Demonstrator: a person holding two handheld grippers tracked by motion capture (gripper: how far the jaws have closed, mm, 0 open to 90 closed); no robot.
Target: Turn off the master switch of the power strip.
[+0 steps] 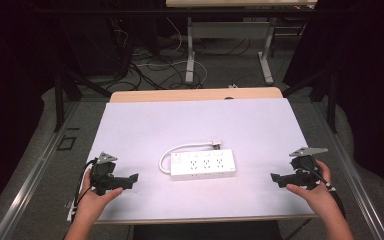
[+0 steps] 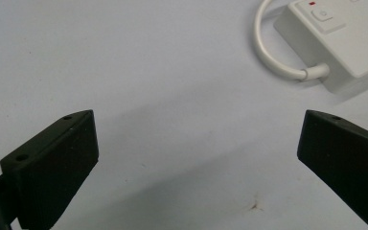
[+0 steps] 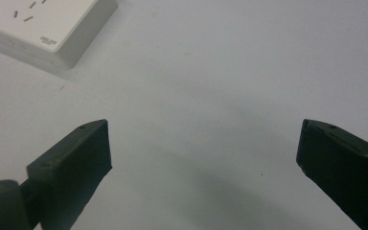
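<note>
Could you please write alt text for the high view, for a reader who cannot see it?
A white power strip with its looped white cord lies mid-table on a white tabletop. The left gripper and right gripper, each hand-held with jaws open, point inward at it from either side, touching nothing.

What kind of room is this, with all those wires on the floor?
Probably a lab or workshop set up for recording. A white-topped table holds just a white plastic power strip, tangled black and white cables sprawl across the grey floor behind, and dark curtains hang at both sides.
</note>
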